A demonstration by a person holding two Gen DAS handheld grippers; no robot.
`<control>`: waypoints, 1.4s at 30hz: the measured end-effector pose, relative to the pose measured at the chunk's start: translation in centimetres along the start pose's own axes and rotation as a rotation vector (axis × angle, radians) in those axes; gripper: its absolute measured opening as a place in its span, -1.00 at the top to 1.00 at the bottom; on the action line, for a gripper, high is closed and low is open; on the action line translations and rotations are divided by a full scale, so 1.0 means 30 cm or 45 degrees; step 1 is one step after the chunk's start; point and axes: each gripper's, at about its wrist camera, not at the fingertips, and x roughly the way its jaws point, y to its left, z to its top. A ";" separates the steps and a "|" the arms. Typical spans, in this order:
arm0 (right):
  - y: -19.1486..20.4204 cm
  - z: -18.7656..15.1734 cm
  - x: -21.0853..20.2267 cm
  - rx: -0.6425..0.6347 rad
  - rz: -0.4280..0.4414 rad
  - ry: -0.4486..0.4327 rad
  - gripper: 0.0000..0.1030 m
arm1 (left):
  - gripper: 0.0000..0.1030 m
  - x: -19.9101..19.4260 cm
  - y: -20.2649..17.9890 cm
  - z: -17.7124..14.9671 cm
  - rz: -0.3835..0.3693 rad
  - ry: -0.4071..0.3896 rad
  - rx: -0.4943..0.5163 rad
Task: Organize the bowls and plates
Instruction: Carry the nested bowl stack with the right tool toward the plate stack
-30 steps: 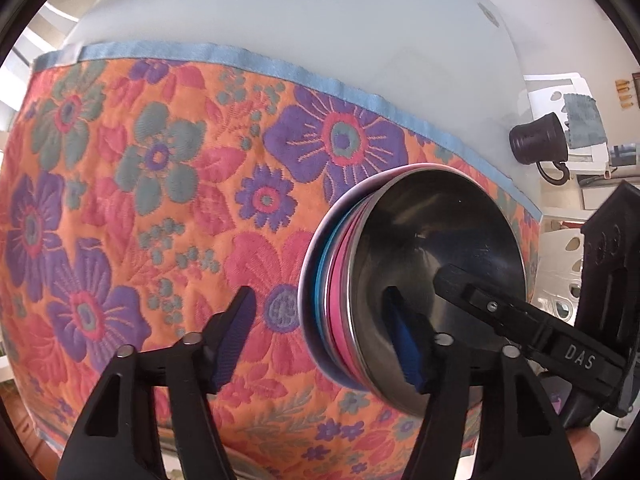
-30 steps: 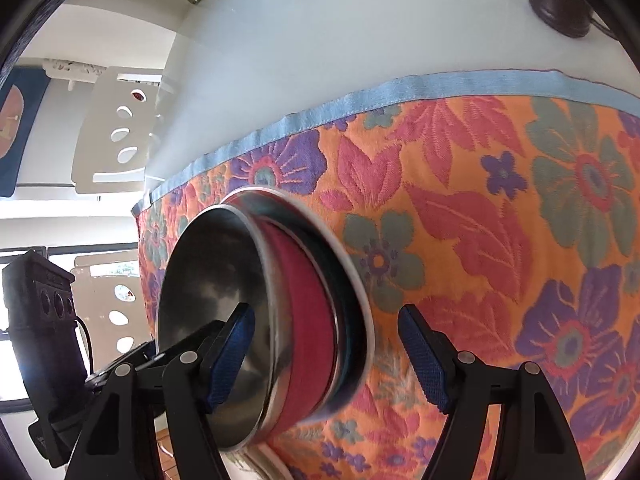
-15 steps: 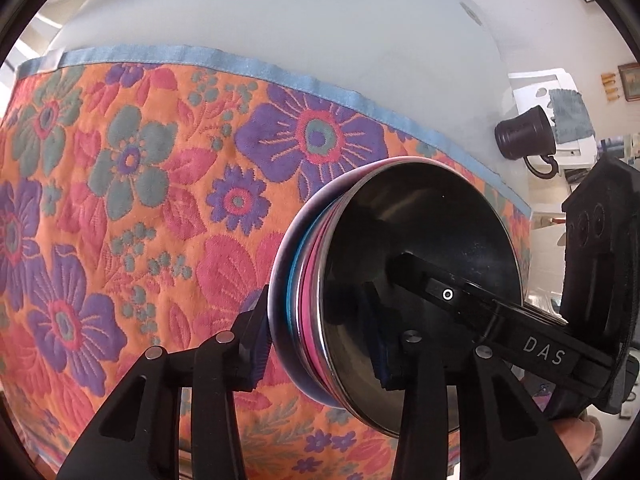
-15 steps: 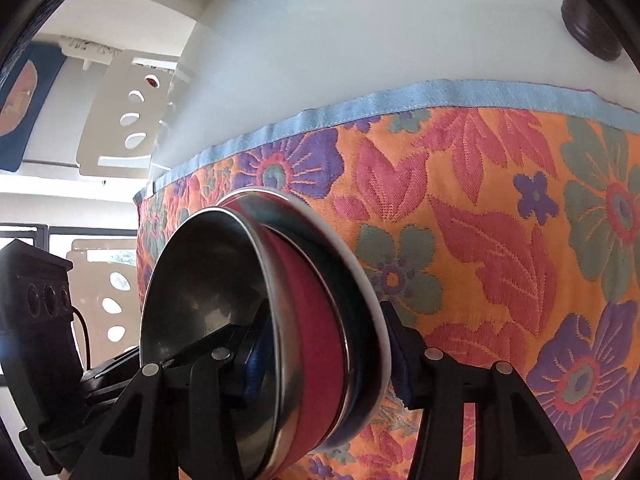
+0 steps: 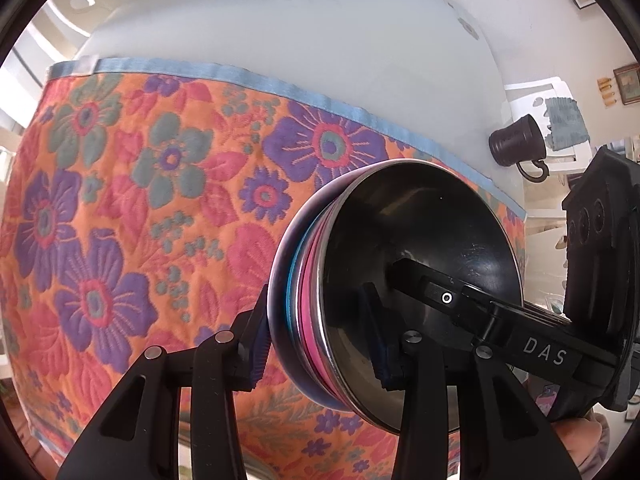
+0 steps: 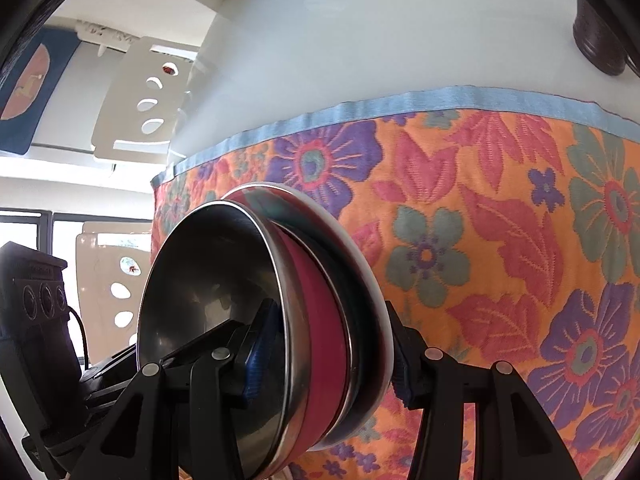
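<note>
A stack of dishes sits between both grippers over the floral cloth (image 5: 140, 200): a steel bowl (image 5: 424, 240) on top, a pink bowl (image 5: 308, 320) under it, a blue rim (image 5: 294, 264), and a white plate (image 5: 280, 280) at the bottom. My left gripper (image 5: 318, 344) is shut on the stack's near edge, one finger inside the steel bowl and one under the plate. From the opposite side my right gripper (image 6: 328, 360) clamps the steel bowl (image 6: 208, 280), pink bowl (image 6: 320, 340) and white plate (image 6: 372, 280) the same way. Whether the stack still touches the cloth, I cannot tell.
The floral cloth (image 6: 500, 240) with a blue hem covers the near part of a white table (image 5: 300, 32). A dark mug (image 5: 516, 146) stands on the bare tabletop beyond the hem. White chairs with oval cut-outs (image 6: 148, 100) stand past the table's edge.
Both grippers' jaws closed from either side onto the stack's rim. The stack now fills more of each view and has shifted slightly against the cloth's pattern.
</note>
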 end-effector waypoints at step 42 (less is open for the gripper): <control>0.499 -0.498 0.065 -0.207 -0.063 0.139 0.05 | 0.30 -0.318 0.428 -0.433 -0.049 -0.085 -0.205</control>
